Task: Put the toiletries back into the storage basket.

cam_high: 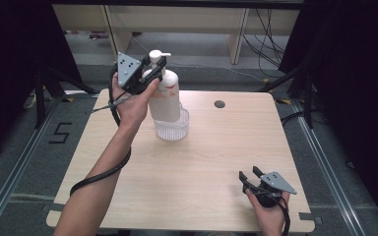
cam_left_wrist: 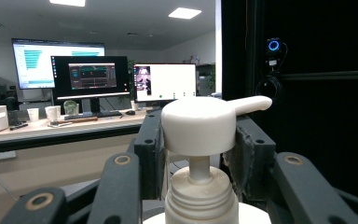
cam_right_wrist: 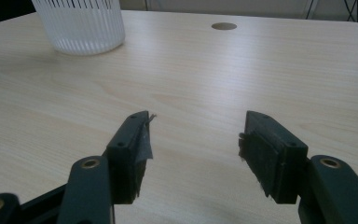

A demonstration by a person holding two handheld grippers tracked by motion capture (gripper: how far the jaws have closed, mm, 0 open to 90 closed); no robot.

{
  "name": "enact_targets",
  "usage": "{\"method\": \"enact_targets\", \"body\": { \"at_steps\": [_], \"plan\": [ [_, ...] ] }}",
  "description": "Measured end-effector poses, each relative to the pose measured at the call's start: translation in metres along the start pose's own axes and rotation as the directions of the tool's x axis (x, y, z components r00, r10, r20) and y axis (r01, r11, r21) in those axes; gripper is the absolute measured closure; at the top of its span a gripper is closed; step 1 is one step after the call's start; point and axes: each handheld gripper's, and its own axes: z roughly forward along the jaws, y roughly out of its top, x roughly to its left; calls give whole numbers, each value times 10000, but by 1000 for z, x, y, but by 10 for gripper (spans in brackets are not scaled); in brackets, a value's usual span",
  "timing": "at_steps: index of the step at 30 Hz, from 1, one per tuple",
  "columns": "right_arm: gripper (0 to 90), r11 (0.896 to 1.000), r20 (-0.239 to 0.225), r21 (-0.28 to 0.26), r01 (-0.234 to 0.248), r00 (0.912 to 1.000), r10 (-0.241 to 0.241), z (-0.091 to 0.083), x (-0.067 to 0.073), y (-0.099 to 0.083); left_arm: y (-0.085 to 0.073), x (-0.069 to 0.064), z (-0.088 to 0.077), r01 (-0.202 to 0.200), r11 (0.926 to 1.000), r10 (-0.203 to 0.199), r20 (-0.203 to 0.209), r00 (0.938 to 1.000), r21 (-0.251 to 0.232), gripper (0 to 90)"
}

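A white pump bottle (cam_high: 165,96) stands nearly upright with its base inside a clear ribbed cup (cam_high: 173,130) at the table's far left-centre. My left gripper (cam_high: 153,67) is shut on the bottle's top. In the left gripper view its black pads (cam_left_wrist: 150,140) press both sides of the white pump head (cam_left_wrist: 200,122), whose spout points right. My right gripper (cam_high: 250,175) rests low at the near right of the table, open, with nothing between its fingers. The right gripper view has its jaws (cam_right_wrist: 193,140) wide apart over bare wood, with the cup (cam_right_wrist: 81,28) far off at the upper left.
The light wooden table (cam_high: 211,157) has a round cable hole (cam_high: 219,104) near its far edge. Black curtains hang on both sides. Beyond the table are a shelf unit and cables on the floor. The left gripper view has a desk with monitors (cam_left_wrist: 91,77) behind.
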Motion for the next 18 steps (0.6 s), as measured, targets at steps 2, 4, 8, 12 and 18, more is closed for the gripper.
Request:
{"method": "enact_targets", "body": {
  "at_steps": [2,4,8,12,18],
  "plan": [
    [423,9999,-20,36,-122,9999,122,0,1,0,0,0,1,1,10000,-1,10,10000,28,590],
    [423,9999,-24,45,-127,9999,127,0,1,0,-1,0,2,-12,10000,11,29,10000,27,591],
    [423,10000,57,84,37,10000,-38,-1,0,0,-3,0,5,-31,10000,31,21,10000,60,591],
    [422,9999,63,99,60,10000,-60,-1,0,0,-5,0,7,-47,9999,46,35,10000,93,591],
    [422,10000,2,23,24,10000,-24,0,0,0,-9,-1,10,-10,9999,9,36,10000,150,590]
  ]
}}
